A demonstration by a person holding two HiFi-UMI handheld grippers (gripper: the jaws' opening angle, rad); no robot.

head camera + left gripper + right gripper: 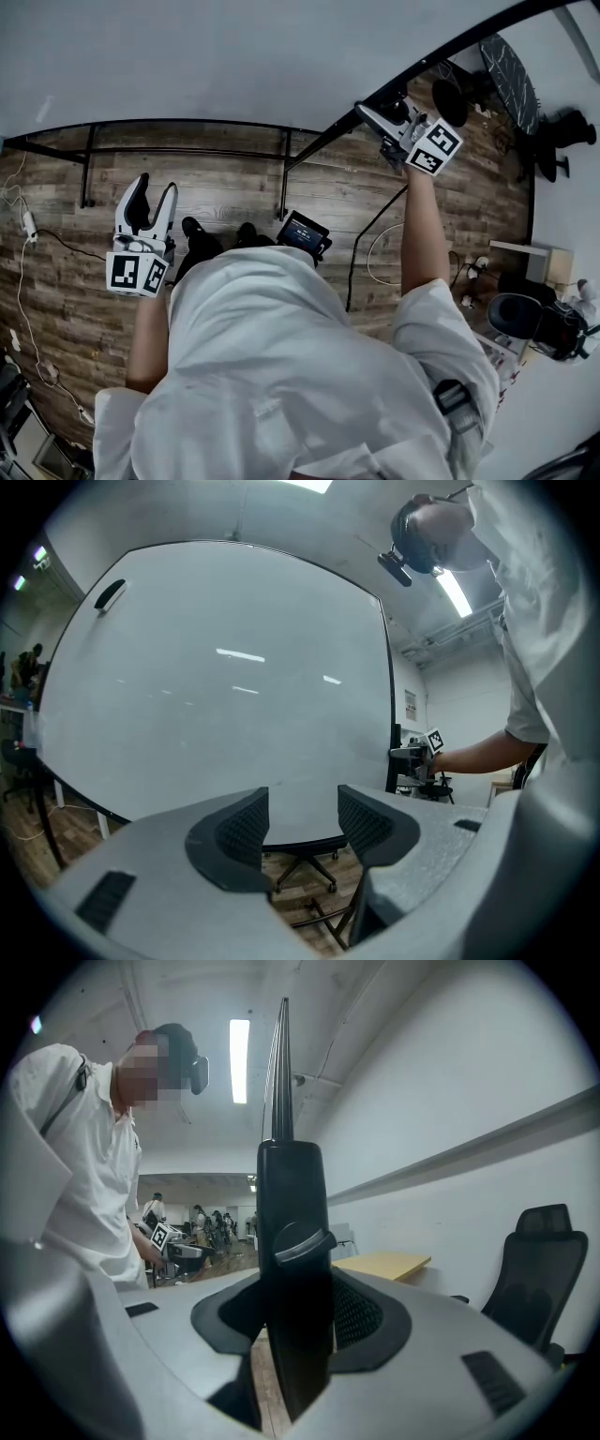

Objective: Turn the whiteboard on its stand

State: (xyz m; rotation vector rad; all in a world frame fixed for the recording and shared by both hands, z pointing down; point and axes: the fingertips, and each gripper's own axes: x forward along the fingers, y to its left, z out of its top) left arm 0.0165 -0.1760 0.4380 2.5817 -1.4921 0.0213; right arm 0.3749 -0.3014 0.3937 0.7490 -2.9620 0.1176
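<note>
Overhead first — gripping the whiteboard [234,56] by its dark right border with the right tongs [380,120], while holding the left tongs [155,192] spread and clear of the board, above the stand [89,173]. Plenty to snag on a wide swing: cable [361,248] looped on the floor [234,187], stand bars close to the shoes [192,228].

Along the left tongs: wide apart, pinching nothing, facing the board's blank face. No second hold, then — could swing or wobble unchecked when turned from one side only.

Along the right tongs: pressed onto the black frame edge [286,1176], with a small tab [302,1241] right at the pads. Thin and smooth, so may slip out of the pinch under a hard pull, or twist within it. Office chair [539,1269] off to that side; might get struck by the swinging board.
</note>
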